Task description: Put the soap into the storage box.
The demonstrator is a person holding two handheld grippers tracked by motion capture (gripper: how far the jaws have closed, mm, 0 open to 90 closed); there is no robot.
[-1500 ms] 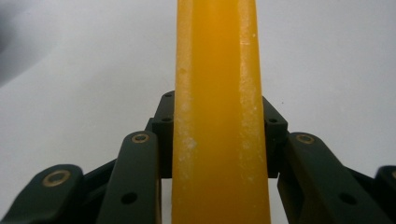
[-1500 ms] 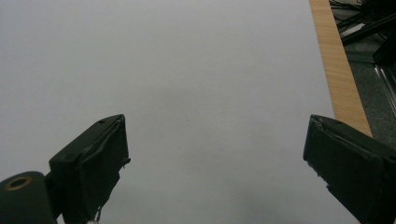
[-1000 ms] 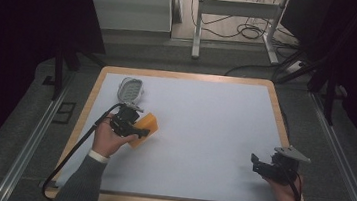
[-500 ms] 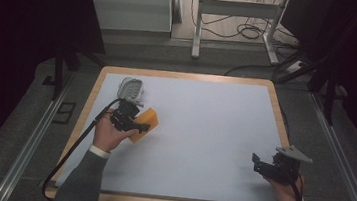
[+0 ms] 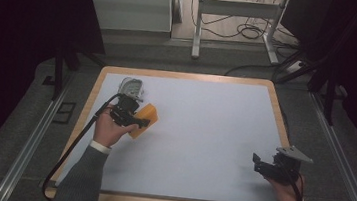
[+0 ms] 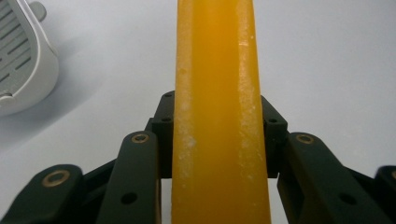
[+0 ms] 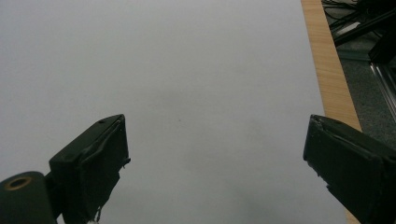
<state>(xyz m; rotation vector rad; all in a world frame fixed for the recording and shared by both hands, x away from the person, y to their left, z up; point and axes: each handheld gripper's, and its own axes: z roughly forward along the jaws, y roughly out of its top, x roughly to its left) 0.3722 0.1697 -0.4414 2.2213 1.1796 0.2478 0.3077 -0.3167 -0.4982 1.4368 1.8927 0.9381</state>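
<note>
left claw clenched on orange block, seen in high view at left part of tabletop, near far-left corner. in left gripper view block runs straight up the middle between both black jaws, pads pressing its two sides, narrow edge facing camera, whitish specks along its edges. block held edge-on and tilted in high view, low end close to white surface; touching or not, cannot tell. grey slotted dish just beyond the left claw, toward far-left corner, lying on tabletop; same dish at upper left of left gripper view, apart from block. black cable trailing from left claw back over near-left edge of tabletop. left hand wrapped round claw body, grey sleeve coming in from bottom.

right claw released, at near-right part of tabletop, well apart from block. right gripper view: jaws spread wide, nothing between, bare white surface ahead, wooden rim at right. grey three-cornered plate on top of right claw.
</note>
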